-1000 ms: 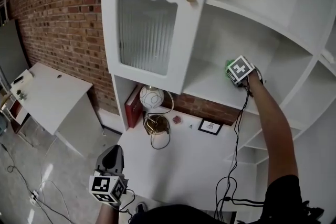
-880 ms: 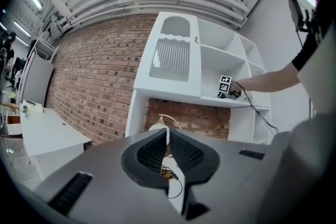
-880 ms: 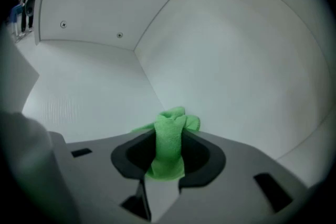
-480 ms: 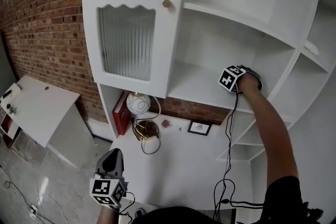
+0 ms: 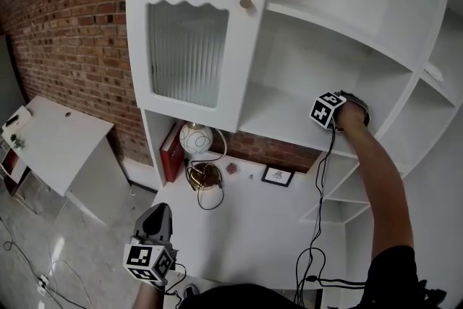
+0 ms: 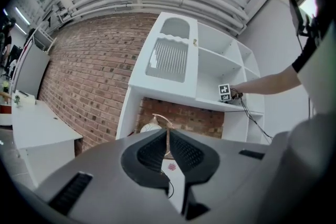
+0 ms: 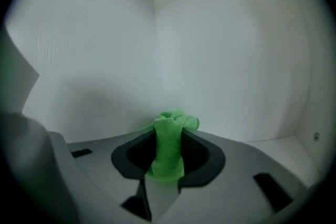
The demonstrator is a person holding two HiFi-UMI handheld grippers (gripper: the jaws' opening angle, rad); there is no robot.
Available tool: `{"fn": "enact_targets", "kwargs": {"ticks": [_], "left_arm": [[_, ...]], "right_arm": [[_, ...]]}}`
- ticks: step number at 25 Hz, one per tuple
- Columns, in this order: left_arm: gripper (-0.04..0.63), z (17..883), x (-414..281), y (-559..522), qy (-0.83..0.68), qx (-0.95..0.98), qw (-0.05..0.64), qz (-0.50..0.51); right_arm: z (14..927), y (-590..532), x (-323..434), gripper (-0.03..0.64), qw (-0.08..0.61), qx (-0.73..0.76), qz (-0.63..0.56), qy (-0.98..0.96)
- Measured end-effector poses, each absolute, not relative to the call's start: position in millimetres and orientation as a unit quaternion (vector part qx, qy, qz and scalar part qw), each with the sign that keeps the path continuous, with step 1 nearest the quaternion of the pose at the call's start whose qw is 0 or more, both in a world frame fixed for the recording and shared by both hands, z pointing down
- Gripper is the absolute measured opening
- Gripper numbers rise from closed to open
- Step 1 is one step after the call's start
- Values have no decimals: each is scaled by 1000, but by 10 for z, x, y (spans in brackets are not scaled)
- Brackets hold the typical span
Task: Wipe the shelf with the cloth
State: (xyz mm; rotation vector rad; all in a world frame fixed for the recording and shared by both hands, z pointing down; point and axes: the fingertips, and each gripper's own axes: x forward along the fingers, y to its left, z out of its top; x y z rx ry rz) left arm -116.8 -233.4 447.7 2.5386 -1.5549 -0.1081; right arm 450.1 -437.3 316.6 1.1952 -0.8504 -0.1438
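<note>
Cloth (image 7: pixel 168 152) pinched between right jaws

I'm seeing a red brick wall (image 5: pixel 72 25) on the left, with a white slanted desk (image 5: pixel 54 141) below it. Ribbed-glass white cabinet door (image 5: pixel 187 54), round wooden knob (image 5: pixel 247 3) at its edge. Lower down, on the white tabletop (image 5: pixel 253 228): a white globe (image 5: pixel 195 139) over a brass wire ring (image 5: pixel 205 176), a red book (image 5: pixel 171 150) upright just beside them, and a small black-framed picture (image 5: pixel 277 176) further right.

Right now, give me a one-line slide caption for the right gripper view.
Right gripper, jaws shut on a bunched green cloth, facing the inner corner of a white shelf.
</note>
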Motion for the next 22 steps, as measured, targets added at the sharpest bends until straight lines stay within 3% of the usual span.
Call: {"fn": "enact_targets", "kwargs": {"ticks": [6,9,15,22], "left_arm": [[18,4468,-1375,-2272,-548,833,75,-24],[18,4448,-1492,-2208,-563,823,72,-25],[18,4444,-1816,-2037,-597,799,66,-16],[18,4602,-2048,-1916,-620,779,87,-15]], "right_arm": [[2468,-4759,3252,118,468,606,-65,-640],[2435,-4839,2491,118,383,560,-41,-734],[2822,-4997,1639,118,371,488,12,-790],[3155,-5125,1658,118,425,483,13,-766]]}}
